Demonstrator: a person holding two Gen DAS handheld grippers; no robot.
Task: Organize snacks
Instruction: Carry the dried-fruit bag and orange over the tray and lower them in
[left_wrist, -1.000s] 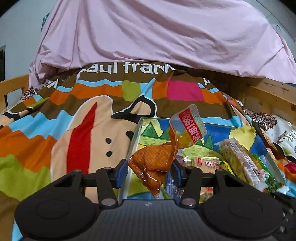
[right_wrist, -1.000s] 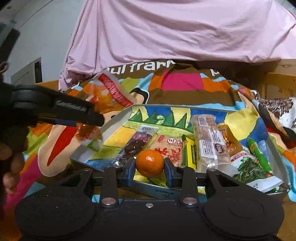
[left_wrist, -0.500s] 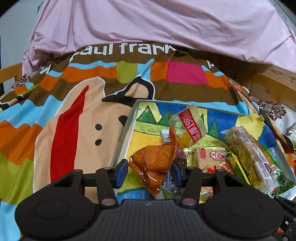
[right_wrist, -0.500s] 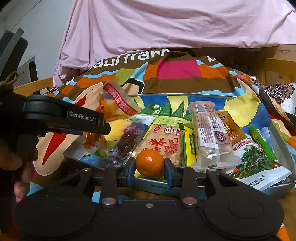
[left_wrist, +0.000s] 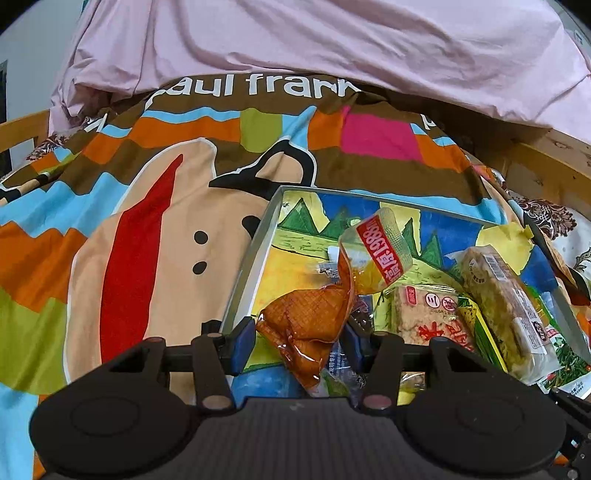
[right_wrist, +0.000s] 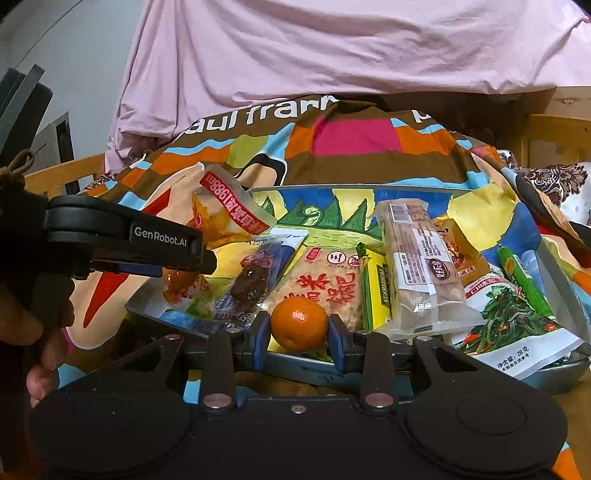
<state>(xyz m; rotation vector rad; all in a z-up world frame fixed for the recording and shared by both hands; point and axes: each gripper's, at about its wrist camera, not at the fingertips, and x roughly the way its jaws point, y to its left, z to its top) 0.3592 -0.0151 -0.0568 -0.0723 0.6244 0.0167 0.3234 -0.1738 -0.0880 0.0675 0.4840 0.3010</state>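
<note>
My left gripper (left_wrist: 299, 338) is shut on an orange snack packet (left_wrist: 314, 321) with a red label, held over the left end of the metal tray (left_wrist: 255, 254). The same packet (right_wrist: 225, 214) and the left gripper (right_wrist: 147, 243) show at the left of the right wrist view. My right gripper (right_wrist: 298, 341) is shut on a small orange (right_wrist: 298, 324) at the tray's near rim (right_wrist: 310, 365). The tray holds several snack packets: a rice cracker pack (right_wrist: 321, 280), a dark snack bag (right_wrist: 251, 284), a long biscuit pack (right_wrist: 417, 266) and a green vegetable bag (right_wrist: 513, 317).
The tray sits on a colourful printed blanket (left_wrist: 147, 229). A pink sheet (left_wrist: 314, 44) is heaped behind. Wooden bed frame (left_wrist: 546, 166) runs along the right. A green stick snack (right_wrist: 524, 280) lies at the tray's right end.
The left gripper has carried the orange packet lower and further over the tray's left end. The right gripper keeps the orange and has come closer to the tray's near rim.
</note>
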